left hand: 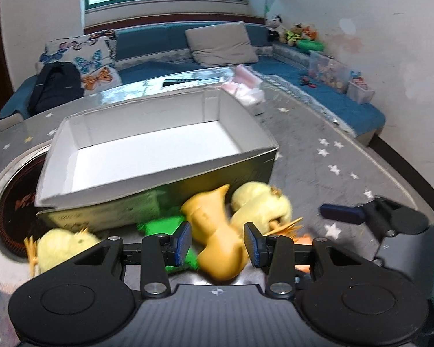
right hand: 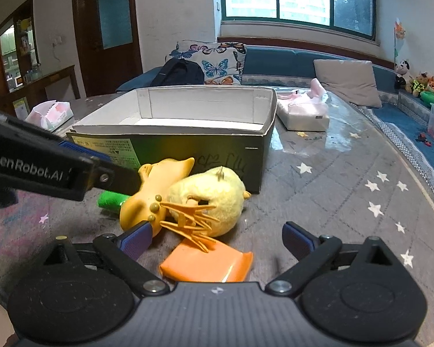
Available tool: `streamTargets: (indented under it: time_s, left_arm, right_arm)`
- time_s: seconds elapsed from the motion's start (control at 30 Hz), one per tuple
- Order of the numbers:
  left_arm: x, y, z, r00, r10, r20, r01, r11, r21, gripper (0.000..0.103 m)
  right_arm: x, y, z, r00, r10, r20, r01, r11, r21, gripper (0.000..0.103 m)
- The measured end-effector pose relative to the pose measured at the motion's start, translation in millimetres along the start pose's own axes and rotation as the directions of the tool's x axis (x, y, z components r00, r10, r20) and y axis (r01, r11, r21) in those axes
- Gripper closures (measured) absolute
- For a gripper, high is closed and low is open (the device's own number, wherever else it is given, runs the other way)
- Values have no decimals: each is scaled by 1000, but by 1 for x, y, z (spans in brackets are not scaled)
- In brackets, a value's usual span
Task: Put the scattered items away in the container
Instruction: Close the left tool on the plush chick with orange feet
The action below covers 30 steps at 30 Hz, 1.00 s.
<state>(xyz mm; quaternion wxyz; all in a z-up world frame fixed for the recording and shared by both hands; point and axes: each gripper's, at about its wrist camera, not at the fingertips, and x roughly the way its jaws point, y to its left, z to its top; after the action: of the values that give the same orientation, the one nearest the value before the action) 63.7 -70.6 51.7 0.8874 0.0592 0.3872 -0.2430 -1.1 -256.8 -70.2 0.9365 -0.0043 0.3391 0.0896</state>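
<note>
Box (left hand: 147, 150) is empty, all toys outside; left gripper (left hand: 217, 243) fingers spread around orange toy (left hand: 214, 231), right gripper (right hand: 217, 238) spread w/ nothing.

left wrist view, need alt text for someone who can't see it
The left tongs hang open around an orange-yellow rubber toy lying on the grey star-patterned table cover, pads either side, not visibly pinching it. Fluffy yellow chick toys and a green item lie beside it. Behind them stands an open, empty cardboard box.
</note>
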Motion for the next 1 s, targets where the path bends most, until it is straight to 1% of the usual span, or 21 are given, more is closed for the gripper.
streamTargets:
  time_s: [0.1,0.17,0.33,0.5,0.67,0.83,1.0]
  left_arm:
    - [6,-2,8,999,-53,-8,53,999,-12,61]
    - [12,-3,13,997,-75,-20,75,997,-14,61]
    - [24,-6,22,995,-90,-45,90,996,-1,61]
    - [36,-10,28,990,-118,-73,118,993,3,61]
    - [47,-10,32,979,-166,-115,164,986,-27,61]
    - [52,-6,33,972,-194,-135,187,981,-59,61]
    - [57,-7,36,964,-214,-157,206,976,-72,61]
  right_arm:
    - [4,-2,2,1000,7,-2,-7,1000,7,11]
    - [7,-5,2,1000,24,-6,-24,1000,16,13]
    - [7,-9,-1,999,36,-13,-36,999,29,15]
    - [3,-16,-4,1000,24,-13,-23,999,39,15]
    - [-5,-24,-4,1000,9,-15,-9,999,43,15]
    - [-11,-24,1,998,61,14,-62,997,50,15]
    - [1,-22,6,998,68,10,-69,997,44,15]
